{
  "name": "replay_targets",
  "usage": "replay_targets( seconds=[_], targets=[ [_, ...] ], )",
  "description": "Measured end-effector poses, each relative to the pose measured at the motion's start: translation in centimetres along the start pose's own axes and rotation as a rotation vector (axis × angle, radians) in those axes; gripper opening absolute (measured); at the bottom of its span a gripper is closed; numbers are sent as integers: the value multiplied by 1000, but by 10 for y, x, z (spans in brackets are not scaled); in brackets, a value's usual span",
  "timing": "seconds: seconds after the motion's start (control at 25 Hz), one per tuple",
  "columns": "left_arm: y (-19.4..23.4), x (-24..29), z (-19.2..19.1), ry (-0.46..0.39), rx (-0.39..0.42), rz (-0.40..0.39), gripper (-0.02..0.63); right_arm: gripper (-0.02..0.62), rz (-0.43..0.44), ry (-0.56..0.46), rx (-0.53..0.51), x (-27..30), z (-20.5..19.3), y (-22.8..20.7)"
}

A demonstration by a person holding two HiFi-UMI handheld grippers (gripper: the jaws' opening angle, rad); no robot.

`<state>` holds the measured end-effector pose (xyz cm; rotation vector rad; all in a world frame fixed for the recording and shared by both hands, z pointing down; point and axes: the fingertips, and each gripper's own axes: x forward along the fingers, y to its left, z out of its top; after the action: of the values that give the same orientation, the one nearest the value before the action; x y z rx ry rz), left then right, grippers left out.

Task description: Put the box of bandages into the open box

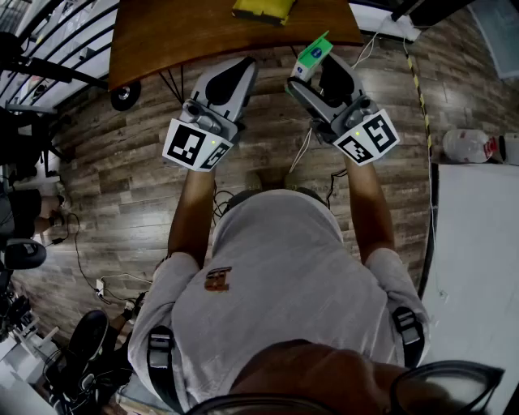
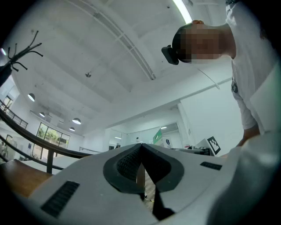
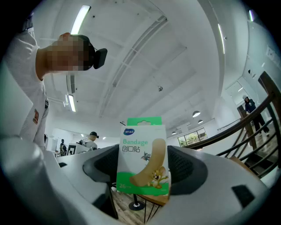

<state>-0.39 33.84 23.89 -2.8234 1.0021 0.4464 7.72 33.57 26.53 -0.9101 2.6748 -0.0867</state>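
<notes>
Plank floor (image 1: 122, 178) below; right gripper (image 1: 315, 71) jaws wide on box of bandages (image 3: 142, 158) (left gripper (image 2: 141, 147) seemingly closed)

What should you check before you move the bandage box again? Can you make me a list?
1. Right tongs grip the bandage box: ok, it sits between both pads.
2. Bandage box straight: ok, it stands upright in the tongs.
3. Left tongs free: ok, shut with nothing in them.
4. Open box found: cannot tell. Only a yellow thing shows on the table, cut off at the picture's edge.
</notes>
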Motion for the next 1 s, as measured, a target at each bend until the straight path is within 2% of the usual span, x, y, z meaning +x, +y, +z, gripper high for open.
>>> replay_targets(
  seconds=[0.56, 1.0],
  targets=[
    [7, -6, 1, -7, -4, -6, 19, 328, -6, -14, 14, 4, 0, 3],
    [70, -47, 14, -6, -4, -30, 20, 328, -67, -13, -1, 59, -16, 14]
  ],
)
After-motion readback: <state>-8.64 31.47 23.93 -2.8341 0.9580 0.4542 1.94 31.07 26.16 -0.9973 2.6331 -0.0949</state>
